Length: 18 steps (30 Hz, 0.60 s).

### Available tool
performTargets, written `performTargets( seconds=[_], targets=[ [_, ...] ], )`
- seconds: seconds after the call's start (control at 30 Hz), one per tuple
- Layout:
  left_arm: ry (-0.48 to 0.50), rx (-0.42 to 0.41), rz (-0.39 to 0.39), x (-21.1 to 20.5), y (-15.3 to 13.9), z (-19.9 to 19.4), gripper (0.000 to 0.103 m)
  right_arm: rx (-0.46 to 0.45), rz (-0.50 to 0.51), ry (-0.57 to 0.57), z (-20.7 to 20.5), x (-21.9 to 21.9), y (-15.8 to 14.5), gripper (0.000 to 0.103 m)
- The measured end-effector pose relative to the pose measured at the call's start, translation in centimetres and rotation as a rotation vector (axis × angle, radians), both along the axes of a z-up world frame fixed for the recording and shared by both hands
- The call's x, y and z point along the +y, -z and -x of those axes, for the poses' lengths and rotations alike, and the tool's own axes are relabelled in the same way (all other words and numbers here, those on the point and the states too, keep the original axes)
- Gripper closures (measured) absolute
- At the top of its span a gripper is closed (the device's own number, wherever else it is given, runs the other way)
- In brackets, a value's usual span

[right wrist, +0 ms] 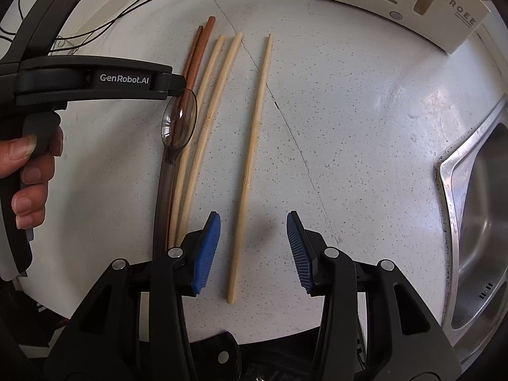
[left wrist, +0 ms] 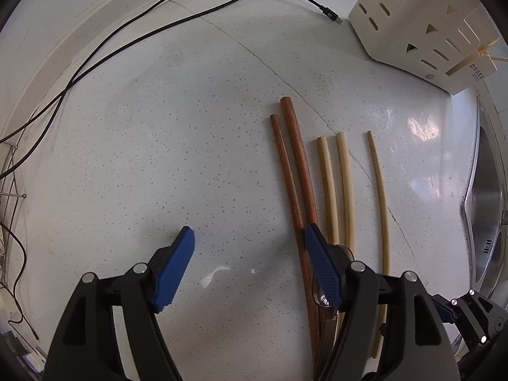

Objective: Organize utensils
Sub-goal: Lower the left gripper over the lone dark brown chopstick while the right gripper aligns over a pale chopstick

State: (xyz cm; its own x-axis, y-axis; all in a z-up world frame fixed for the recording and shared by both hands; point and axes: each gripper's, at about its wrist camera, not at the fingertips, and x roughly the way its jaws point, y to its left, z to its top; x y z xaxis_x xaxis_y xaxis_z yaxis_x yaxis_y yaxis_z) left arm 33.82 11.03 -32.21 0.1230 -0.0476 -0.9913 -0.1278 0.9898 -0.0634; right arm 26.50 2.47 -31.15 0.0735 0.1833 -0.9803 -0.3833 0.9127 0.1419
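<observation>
Nearest in the right wrist view, the right tongs [right wrist: 253,247] hang parted over the speckled white surface [right wrist: 349,133], the blue pads on either side of a lone pale bamboo chopstick [right wrist: 250,165] but not pressing on it. Just left of that stick lie two more pale chopsticks [right wrist: 209,120] side by side, then a clear plastic spoon [right wrist: 178,120] lying across two dark reddish-brown chopsticks [right wrist: 197,54]. The left tongs [left wrist: 249,247] point down at bare surface with the jaws spread wide and nothing between them; one pad hangs over the brown pair. A hand [right wrist: 27,171] grips the left tool's handle. A steel sink [right wrist: 476,222] borders the surface on the right. Farther off stands a cream utensil holder [left wrist: 422,22] with slots, and a black cable [left wrist: 158,28] trails across the far surface
</observation>
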Motion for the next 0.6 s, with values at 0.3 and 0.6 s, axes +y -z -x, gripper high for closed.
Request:
performTargets(
  seconds=[0.3, 0.6],
  targets=[
    [0.009, 0.017, -0.013, 0.3, 0.6, 0.1, 0.033, 0.0, -0.011, -0.016, 0.5, -0.1, -0.2, 0.061],
    [-0.062, 0.006, 0.032, 3.3, 0.2, 1.1, 0.077, 0.003, -0.017, -0.017, 0.4, -0.3, -0.3, 0.061]
  ],
)
